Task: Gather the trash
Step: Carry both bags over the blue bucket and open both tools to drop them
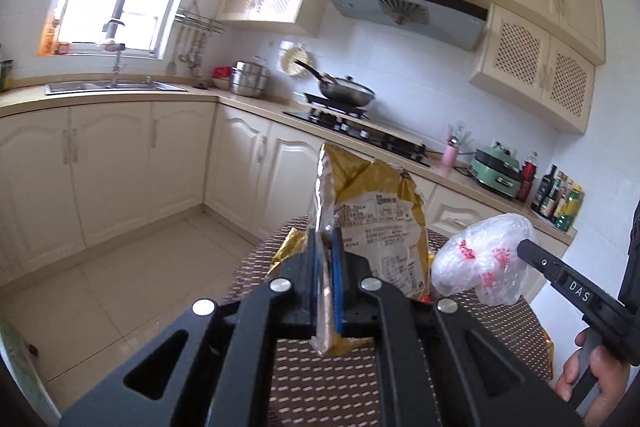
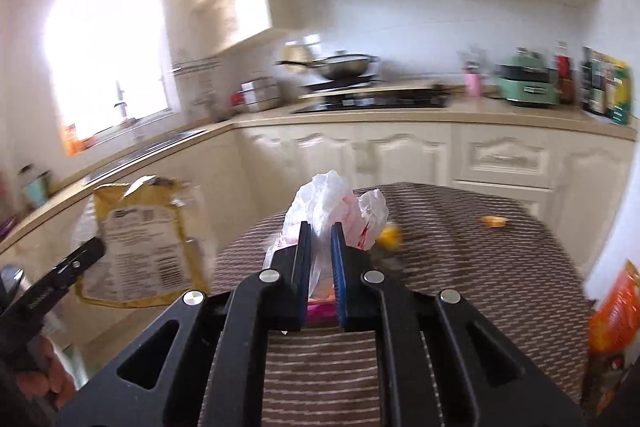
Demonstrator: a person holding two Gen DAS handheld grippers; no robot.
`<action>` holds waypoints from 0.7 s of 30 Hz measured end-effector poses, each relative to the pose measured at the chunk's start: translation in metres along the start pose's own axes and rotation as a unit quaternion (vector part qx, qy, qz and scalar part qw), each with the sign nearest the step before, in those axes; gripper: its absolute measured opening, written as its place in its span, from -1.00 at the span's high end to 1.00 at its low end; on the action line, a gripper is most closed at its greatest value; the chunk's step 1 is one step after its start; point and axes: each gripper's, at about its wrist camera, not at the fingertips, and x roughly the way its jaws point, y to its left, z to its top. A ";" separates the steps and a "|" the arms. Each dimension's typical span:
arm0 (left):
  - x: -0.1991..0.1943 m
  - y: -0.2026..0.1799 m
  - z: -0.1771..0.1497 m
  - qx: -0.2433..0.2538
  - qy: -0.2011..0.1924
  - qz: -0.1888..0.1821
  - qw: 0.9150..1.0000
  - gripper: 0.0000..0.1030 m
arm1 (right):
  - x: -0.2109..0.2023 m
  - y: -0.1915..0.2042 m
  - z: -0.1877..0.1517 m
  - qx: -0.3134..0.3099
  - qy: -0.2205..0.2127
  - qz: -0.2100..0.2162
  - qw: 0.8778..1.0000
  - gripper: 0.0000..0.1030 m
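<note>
Both pieces are picked up above the table (image 2: 460, 247): left tool (image 1: 324, 247) clamps the wrapper (image 1: 380, 219), right tool (image 2: 320, 247) clamps the bag (image 2: 332, 203); next, I judge, carry them to a bin, unseen here.

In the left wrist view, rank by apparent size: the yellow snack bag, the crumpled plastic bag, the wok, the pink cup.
1. yellow snack bag, though nearness to the camera inflates it
2. crumpled plastic bag, also near
3. wok, far off
4. pink cup

Wrist views close, face stove (image 1: 352, 125) (shared).
</note>
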 end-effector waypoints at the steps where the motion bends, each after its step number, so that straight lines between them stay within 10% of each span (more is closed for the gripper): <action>1: -0.012 0.016 -0.002 -0.005 -0.005 0.017 1.000 0.90 | 0.003 0.015 -0.003 -0.008 0.004 0.014 1.000 0.83; 10: -0.065 0.163 -0.033 -0.071 0.013 0.179 0.981 0.90 | 0.069 0.172 -0.064 -0.080 0.093 0.150 0.981 0.83; 21: -0.012 0.301 -0.149 -0.140 0.167 0.288 0.932 0.90 | 0.188 0.263 -0.207 -0.166 0.250 0.169 0.939 0.83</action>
